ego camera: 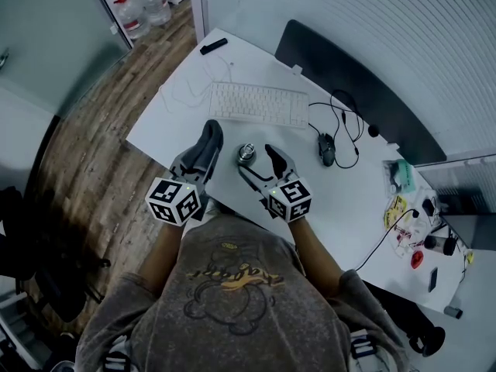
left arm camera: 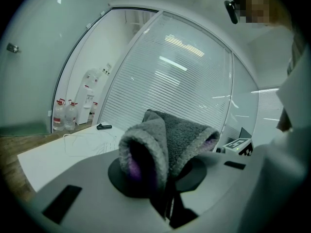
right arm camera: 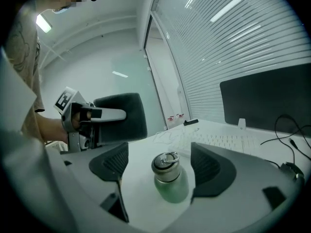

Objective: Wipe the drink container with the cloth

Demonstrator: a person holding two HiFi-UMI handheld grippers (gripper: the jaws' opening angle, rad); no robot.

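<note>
In the lower middle of the head view, the left gripper [ego camera: 208, 147] is clamped on a grey cloth [left arm camera: 167, 140], which is folded and bulges past the pads. The cloth looks soft and limp, so it should wrap round curves easily. Just right of it, the right gripper [right arm camera: 163, 164] is spread wide and holds nothing. The bottle [right arm camera: 170, 178] stands upright on the desk [ego camera: 341, 208] between its jaws, with neither pad touching. The bottle looks like rigid, smooth metal, probably slippery and easy to tip. The green body below the steel cap seems the best hold, not the ring on top. Beyond lies a keyboard [ego camera: 258, 104].
</note>
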